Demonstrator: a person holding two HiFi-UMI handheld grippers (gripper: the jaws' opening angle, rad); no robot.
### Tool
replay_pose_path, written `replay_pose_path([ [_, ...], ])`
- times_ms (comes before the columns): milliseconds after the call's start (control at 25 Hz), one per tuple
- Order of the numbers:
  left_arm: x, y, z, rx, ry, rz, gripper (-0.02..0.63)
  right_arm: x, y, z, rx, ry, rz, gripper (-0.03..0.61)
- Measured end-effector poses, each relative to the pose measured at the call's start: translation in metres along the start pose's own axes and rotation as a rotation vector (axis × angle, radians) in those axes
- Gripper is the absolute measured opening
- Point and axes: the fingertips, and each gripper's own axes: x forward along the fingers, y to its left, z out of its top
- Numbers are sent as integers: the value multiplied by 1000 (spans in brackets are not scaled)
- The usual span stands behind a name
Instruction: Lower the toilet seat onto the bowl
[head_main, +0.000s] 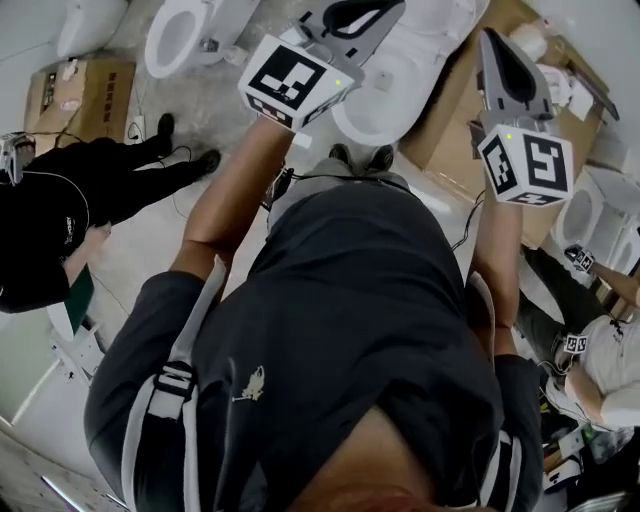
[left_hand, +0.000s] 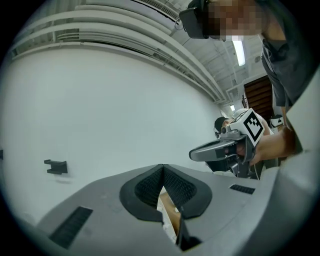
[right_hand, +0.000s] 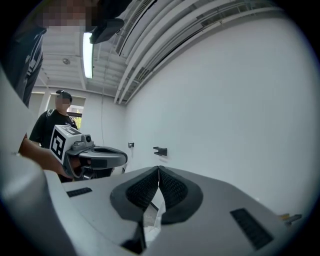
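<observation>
Item: white toilet bowl (head_main: 385, 100), standing on flattened cardboard (head_main: 465, 110) directly ahead of your shoes (head_main: 362, 155). Toilet seat (head_main: 440, 25): appears to stand raised behind the bowl at the top edge of the head view, partly cut off there and partly covered, so its exact lean cannot be told. Left gripper (head_main: 360, 15): jaws together at the tips, nothing between them, held over the bowl. Right gripper (head_main: 500, 60): jaws likewise pressed together and empty, just to the right of the bowl, over the cardboard. Both gripper views face a bare white wall rather than the seat, so you get no close look at any contact. Hazards, as judged:

1. With both pairs of jaws closed you can only nudge the seat. A smooth plastic rim may slide off the tips, and the seat would then drop and slam onto the bowl.
2. The grippers sit near each other, and reaching for the same edge could knock them together.
3. The toilet looks unfixed on cardboard, so a hard push may shift it.
4. Cables (head_main: 283, 187) hang by your legs and could snag.
</observation>
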Motion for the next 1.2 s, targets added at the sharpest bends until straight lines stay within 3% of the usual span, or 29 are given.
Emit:
replay_pose_path([
  [400,5,28,-13,-7,30,99,3,34,-13,-14,18,18,79,8],
  [720,21,46,-30,-46,26,75,3,70,-29,-22,21,52,56,8],
  [1200,50,77,-74,-110,87,49,4,134,-60,-62,48,130,37,8],
])
